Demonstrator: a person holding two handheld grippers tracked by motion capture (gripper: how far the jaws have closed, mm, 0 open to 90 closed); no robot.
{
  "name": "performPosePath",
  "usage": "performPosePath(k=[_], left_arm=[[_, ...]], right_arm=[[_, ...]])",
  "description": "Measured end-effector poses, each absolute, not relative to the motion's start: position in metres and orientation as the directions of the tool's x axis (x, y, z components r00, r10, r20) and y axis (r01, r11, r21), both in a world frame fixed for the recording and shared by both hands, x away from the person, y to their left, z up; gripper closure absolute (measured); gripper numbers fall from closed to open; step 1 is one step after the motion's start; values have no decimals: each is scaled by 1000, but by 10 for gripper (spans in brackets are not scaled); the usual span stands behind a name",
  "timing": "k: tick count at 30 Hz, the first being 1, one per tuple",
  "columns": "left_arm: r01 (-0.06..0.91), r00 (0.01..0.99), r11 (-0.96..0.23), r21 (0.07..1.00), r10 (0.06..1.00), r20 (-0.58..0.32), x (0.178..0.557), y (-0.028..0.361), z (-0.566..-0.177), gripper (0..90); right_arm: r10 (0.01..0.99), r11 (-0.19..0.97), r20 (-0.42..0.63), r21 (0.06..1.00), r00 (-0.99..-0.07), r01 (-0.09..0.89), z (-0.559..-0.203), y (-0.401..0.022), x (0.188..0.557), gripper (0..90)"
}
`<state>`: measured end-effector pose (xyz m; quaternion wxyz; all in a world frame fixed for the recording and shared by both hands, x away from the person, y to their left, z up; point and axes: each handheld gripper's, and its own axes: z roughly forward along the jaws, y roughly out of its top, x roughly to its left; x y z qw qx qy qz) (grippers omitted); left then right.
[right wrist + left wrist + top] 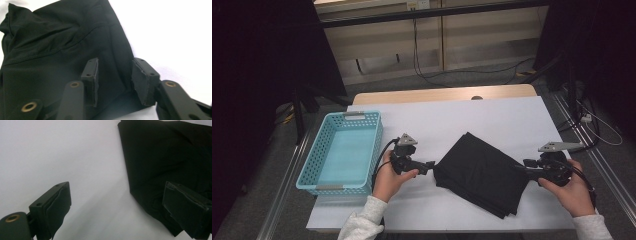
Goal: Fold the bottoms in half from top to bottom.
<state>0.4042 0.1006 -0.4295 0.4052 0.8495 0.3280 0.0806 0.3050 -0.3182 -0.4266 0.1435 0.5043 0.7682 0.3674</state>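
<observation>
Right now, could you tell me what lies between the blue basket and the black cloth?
In the high view, the left gripper and its hand lie between the blue basket and black cloth.

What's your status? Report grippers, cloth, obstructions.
Left gripper open at cloth's left corner. Right gripper open, cloth edge between jaws, not pinched. Folded black cloth flat on table. Blue basket off left, nothing blocking.

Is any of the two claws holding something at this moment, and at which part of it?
Nothing is held. The left claw is open beside the folded black cloth. The right claw is open too, with an edge of the cloth between its jaws but not pinched.
</observation>
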Motion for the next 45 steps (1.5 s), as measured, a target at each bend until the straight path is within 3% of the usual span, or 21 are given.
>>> performPosePath(k=[10, 19, 41, 45], left_arm=[[497, 784, -466, 732, 603, -148, 400, 94, -435, 63], [503, 795, -483, 717, 584, -164, 394, 86, -439, 51], [543, 786, -506, 670, 587, -194, 387, 80, -452, 346], [553, 778, -503, 664, 596, -198, 385, 80, -451, 455]], right_arm=[[883, 232, 126, 718, -451, 656, -430, -314, 308, 309], [884, 227, 127, 723, -449, 652, -431, -313, 309, 260], [877, 241, 117, 730, -465, 640, -430, -311, 308, 257], [878, 241, 118, 729, -465, 641, -430, -311, 308, 257]])
